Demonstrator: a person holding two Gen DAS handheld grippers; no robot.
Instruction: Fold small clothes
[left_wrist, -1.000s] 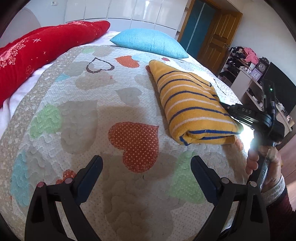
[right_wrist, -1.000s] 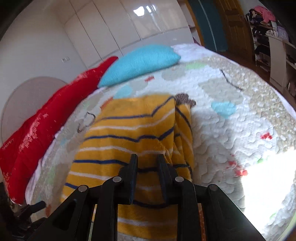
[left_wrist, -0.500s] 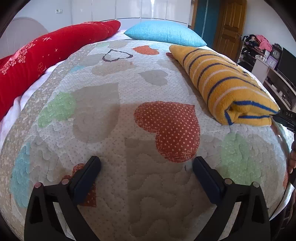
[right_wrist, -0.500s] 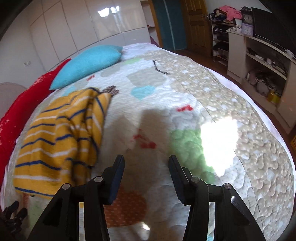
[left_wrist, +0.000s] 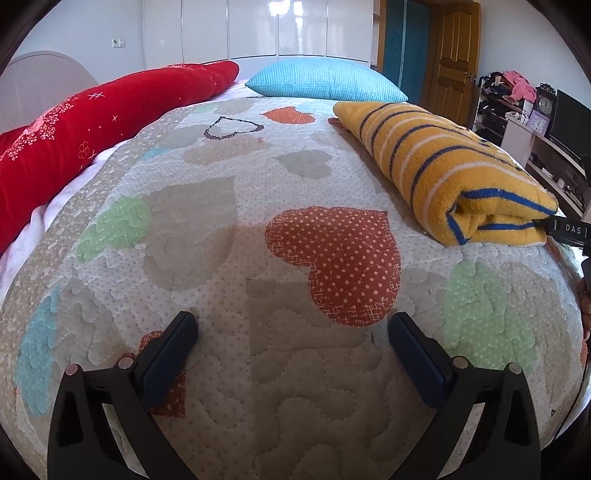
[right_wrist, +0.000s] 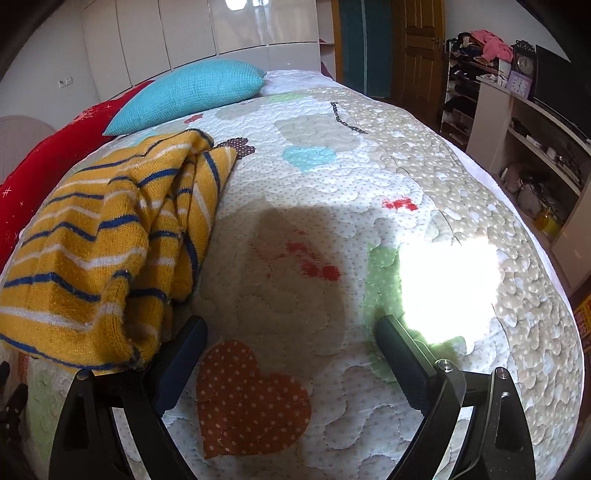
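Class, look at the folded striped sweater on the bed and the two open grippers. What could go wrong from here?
1. The yellow striped sweater lies folded, but its near layers look loose and bunched, so the fold may slump open.
2. The right gripper, whose jaws have just been opening with nothing between them, has one finger right beside the sweater's hem and could snag it.
3. The left gripper hangs open over the quilt, unable to steady anything.

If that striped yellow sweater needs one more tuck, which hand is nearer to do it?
Probably the right. The right gripper, jaws just opened and empty, sits right beside the sweater. The left gripper, also open, hovers over bare quilt, farther away.
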